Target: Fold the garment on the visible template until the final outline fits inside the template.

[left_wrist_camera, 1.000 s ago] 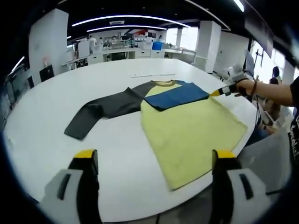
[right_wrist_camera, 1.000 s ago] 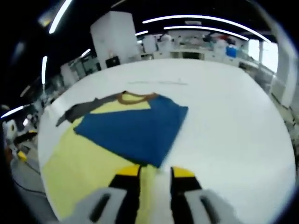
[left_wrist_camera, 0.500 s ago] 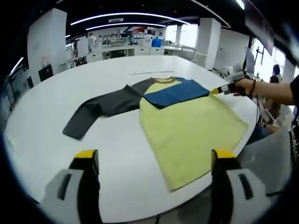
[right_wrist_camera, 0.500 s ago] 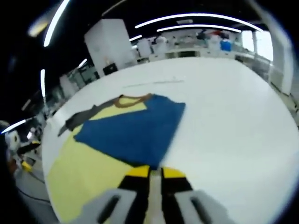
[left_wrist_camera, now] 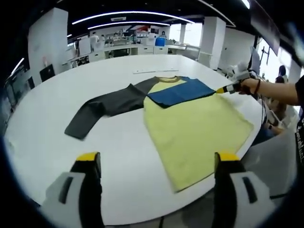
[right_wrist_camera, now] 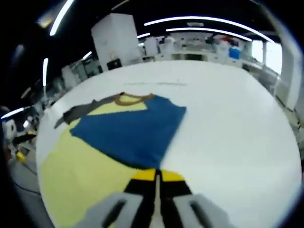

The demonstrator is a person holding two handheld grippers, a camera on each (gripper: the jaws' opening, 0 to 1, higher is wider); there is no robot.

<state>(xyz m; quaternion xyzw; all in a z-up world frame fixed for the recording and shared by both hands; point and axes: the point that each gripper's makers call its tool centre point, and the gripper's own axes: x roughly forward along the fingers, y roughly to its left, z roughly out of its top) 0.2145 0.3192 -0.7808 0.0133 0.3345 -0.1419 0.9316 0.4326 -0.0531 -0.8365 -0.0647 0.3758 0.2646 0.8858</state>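
Since a second ago the right gripper (right_wrist_camera: 156, 176) has been closing; its jaws are now pressed together at the shirt's (left_wrist_camera: 190, 126) right edge, apparently pinching the fabric beside the folded blue sleeve (right_wrist_camera: 130, 130). The yellow shirt is lying flat on the white table (left_wrist_camera: 42, 118), its grey sleeve (left_wrist_camera: 102, 109) stretching outward. Doing this well means lifting low and carrying the edge straight inward without dragging the body. The left gripper (left_wrist_camera: 156, 164) is hovering with jaws wide apart, holding nothing.
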